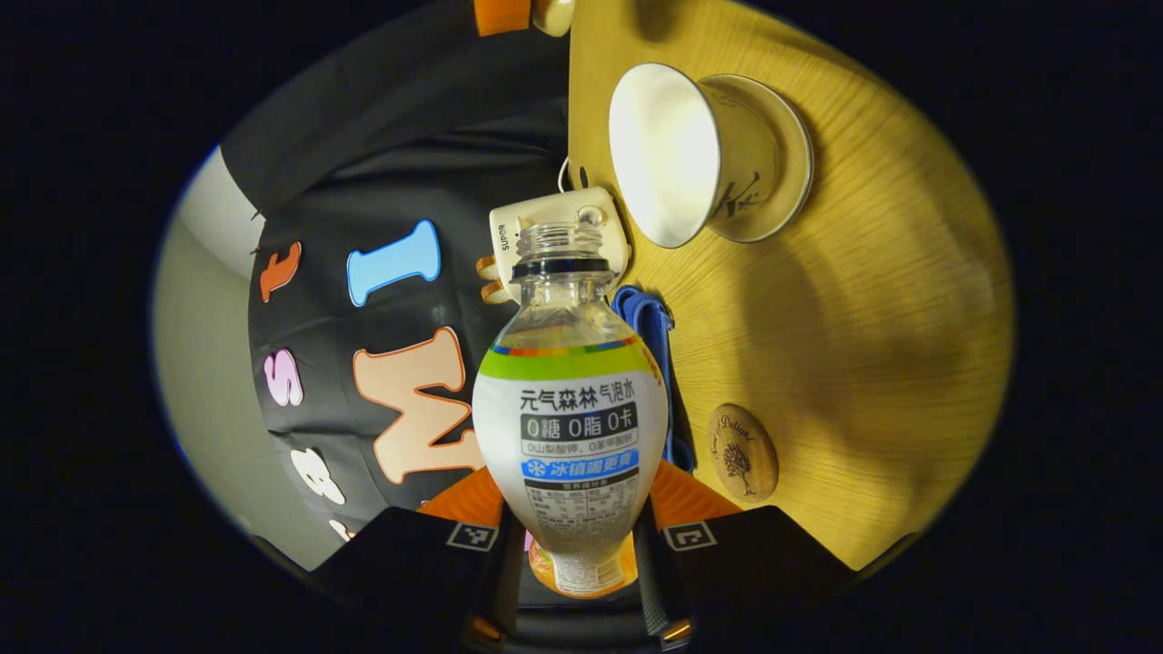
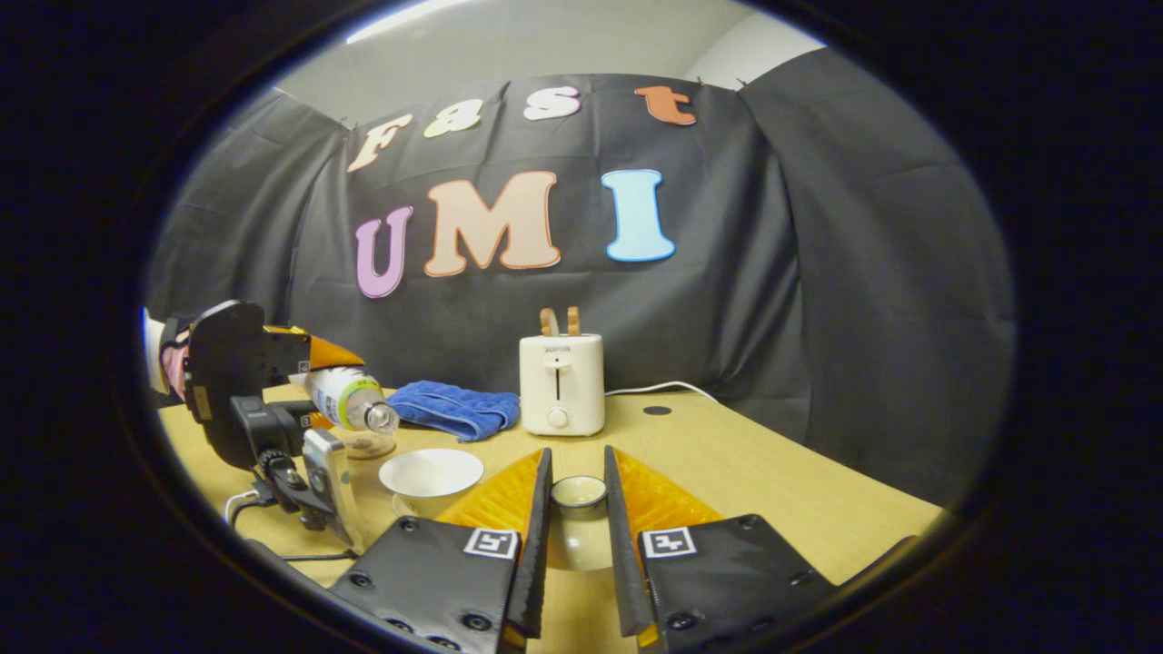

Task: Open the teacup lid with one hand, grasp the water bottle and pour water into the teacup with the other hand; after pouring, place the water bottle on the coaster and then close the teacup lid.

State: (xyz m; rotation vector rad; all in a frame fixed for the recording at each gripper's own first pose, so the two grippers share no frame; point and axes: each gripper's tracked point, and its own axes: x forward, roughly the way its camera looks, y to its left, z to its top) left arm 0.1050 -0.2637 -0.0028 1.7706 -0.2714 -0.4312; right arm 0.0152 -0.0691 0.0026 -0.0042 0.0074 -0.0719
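The worktop (image 2: 727, 454) is seen as a pale wooden surface on which a toaster (image 2: 561, 383) and a blue cloth (image 2: 454, 409) are set toward the back, well apart from the task's things. The water bottle (image 1: 568, 409) is held tipped toward horizontal by the left gripper (image 1: 581, 545), whose jaws are pressed on its lower body, its uncapped mouth aimed at the teacup (image 1: 677, 154). Little or no liquid can be made out inside it, so it is judged light; its thin plastic wall would yield if squeezed, and the label is probably slick, so a hold low on the broad body (as now) seems soundest. The teacup is seen open on its saucer (image 1: 790, 154); being ceramic, it is judged rigid, fragile and easily nudged. The teacup lid (image 2: 578, 531) is held between the jaws of the right gripper (image 2: 578, 536), apparently clamped by its sides, just beside the cup. It is small, smooth and breakable, so the sides or knob are best gripped. The coaster (image 1: 743, 452) is seen lying bare, well apart from the cup.
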